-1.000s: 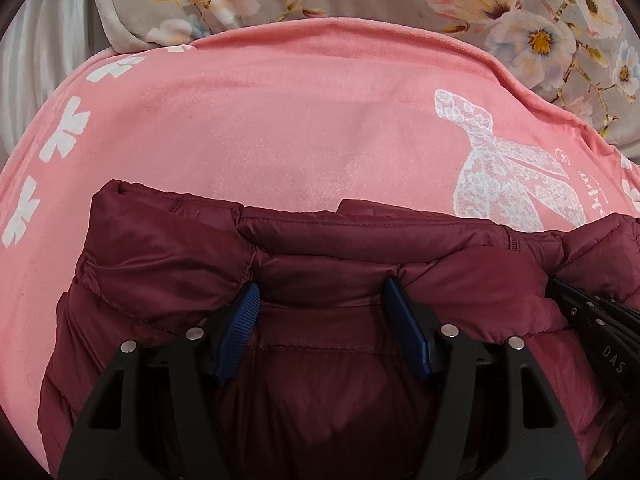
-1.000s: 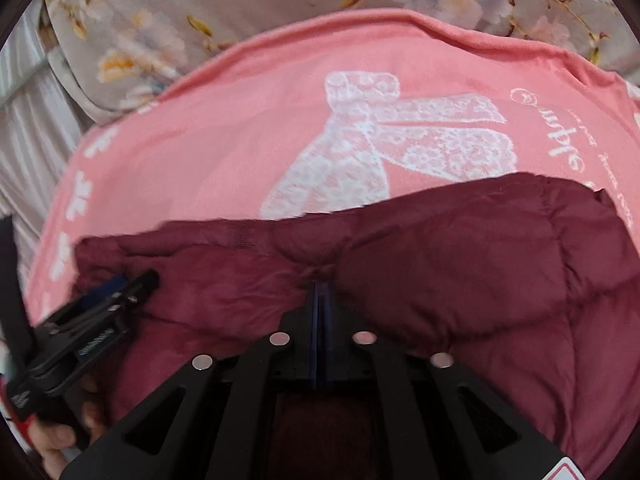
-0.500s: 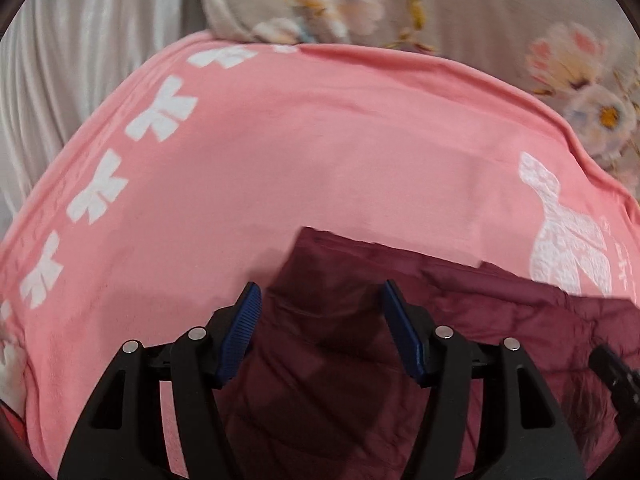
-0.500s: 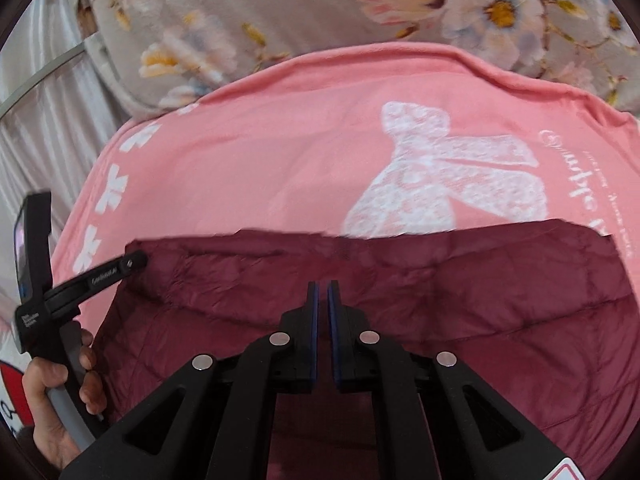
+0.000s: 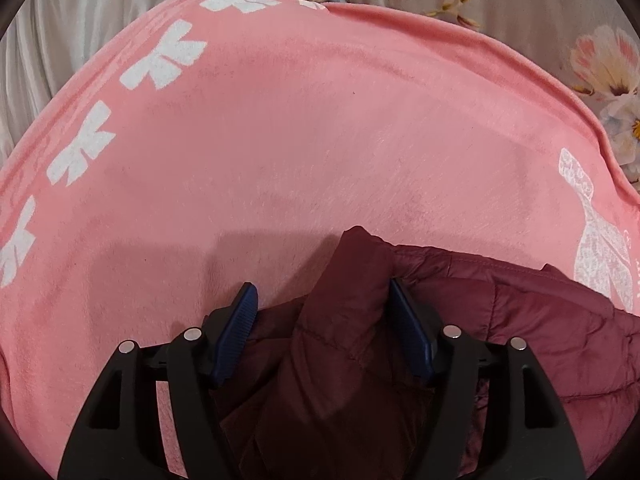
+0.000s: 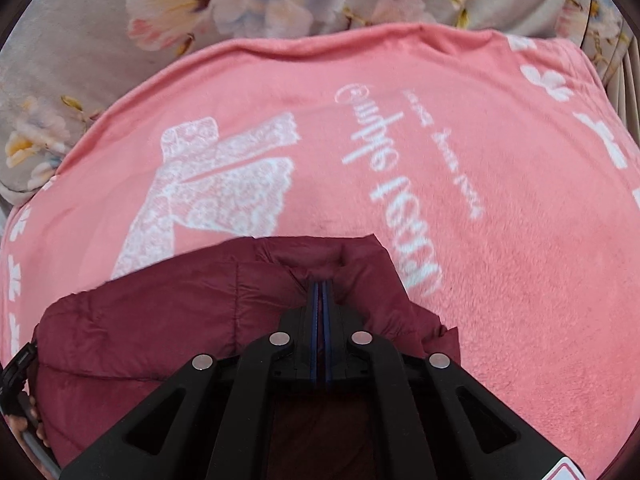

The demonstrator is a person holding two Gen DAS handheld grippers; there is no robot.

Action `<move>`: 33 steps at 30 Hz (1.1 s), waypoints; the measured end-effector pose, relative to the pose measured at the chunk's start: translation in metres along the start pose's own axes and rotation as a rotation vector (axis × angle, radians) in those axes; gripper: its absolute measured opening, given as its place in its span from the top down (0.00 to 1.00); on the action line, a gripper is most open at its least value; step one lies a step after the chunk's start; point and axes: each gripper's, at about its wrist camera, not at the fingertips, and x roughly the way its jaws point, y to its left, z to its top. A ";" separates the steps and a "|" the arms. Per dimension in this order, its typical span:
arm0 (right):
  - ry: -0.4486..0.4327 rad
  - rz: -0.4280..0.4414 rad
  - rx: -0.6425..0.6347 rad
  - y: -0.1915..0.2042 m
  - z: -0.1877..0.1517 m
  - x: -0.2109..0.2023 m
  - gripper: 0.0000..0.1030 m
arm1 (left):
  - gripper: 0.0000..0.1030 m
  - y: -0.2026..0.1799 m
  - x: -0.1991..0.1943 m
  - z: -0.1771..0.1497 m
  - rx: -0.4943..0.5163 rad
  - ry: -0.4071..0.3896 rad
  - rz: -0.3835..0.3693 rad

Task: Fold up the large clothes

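Through my right wrist camera I see the black right gripper with blue-lined fingers closed tight on a fold of the dark maroon quilted puffer jacket, only a sliver of maroon fabric showing between the pads. The jacket bunches up around the fingertips and spreads to the left and below. It lies on a pink fleece blanket with a white lace bow print and white script lettering. Beyond the blanket's far edge sits grey floral bedding with pink and white blossoms. At the lower left edge, a black tool part touches the jacket.
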 end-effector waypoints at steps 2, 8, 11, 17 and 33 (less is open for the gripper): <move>0.012 0.013 0.014 -0.006 -0.003 0.008 1.00 | 0.34 0.000 0.002 -0.002 -0.001 -0.003 0.000; -0.019 0.051 0.041 -0.014 -0.012 0.016 1.00 | 0.31 0.002 0.005 -0.006 0.003 -0.022 -0.001; -0.034 0.046 0.037 -0.013 -0.014 0.015 1.00 | 0.30 0.001 0.006 -0.007 0.008 -0.033 0.005; -0.041 0.087 0.077 -0.011 -0.011 -0.021 0.94 | 0.29 0.000 0.008 -0.008 0.008 -0.039 0.010; 0.106 0.380 -0.255 0.125 -0.175 -0.110 0.94 | 0.22 0.086 -0.090 -0.102 -0.105 0.091 -0.285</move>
